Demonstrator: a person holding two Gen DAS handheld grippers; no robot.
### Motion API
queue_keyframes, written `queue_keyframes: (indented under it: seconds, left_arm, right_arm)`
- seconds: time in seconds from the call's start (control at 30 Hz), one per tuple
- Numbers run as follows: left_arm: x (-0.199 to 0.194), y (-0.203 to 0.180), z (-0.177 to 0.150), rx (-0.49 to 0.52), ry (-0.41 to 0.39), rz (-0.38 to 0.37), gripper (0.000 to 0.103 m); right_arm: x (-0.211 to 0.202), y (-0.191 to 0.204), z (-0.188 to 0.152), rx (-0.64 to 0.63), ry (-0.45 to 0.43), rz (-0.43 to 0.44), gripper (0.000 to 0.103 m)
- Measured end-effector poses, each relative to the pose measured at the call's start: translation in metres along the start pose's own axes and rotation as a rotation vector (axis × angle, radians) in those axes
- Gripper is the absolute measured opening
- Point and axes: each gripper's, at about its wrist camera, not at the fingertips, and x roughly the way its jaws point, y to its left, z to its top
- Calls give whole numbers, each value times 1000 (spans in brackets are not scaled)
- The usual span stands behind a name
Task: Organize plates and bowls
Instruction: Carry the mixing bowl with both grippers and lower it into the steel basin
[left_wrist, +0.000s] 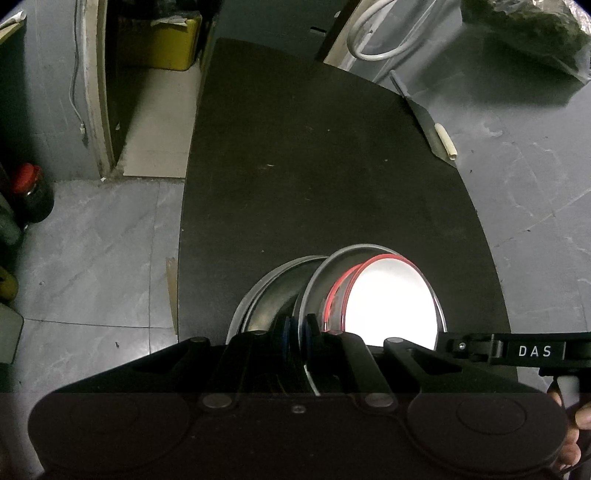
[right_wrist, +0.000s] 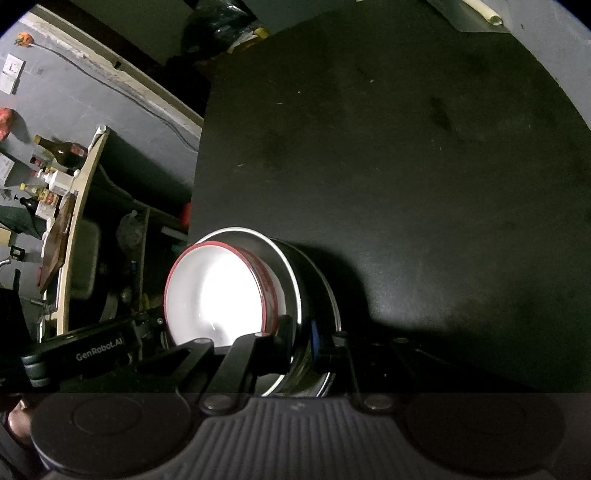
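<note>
White red-rimmed bowl (right_wrist: 207, 295) nests in a silver metal bowl (right_wrist: 295, 266), on a black table (right_wrist: 406, 147).

Shiny metal bowl (right_wrist: 295, 280) holds a glossy white red-rimmed bowl (right_wrist: 218, 291) over the matt black tabletop (right_wrist: 424, 166).

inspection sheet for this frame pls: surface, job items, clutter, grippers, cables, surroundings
Surface: dark curved-edged tabletop, mostly bare.
Job's things: white red-rimmed bowl nested in a round steel dish; another steel dish below.
Clutter: cream tube on a grey strip at the table edge.
Grippers: left gripper and right gripper both shut on the steel dish's rim, opposite sides.
Cables: white hose loop; thin wall wire.
Surroundings: grey tiled floor, yellow box, shelf of bottles.
</note>
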Motion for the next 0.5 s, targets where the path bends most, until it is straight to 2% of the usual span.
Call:
queue_keyframes:
  seconds: [0.5]
  left_arm:
    - [5, 3, 4, -11, 19, 11, 7]
  right_arm:
    - [7, -1, 1, 19, 20, 4, 12]
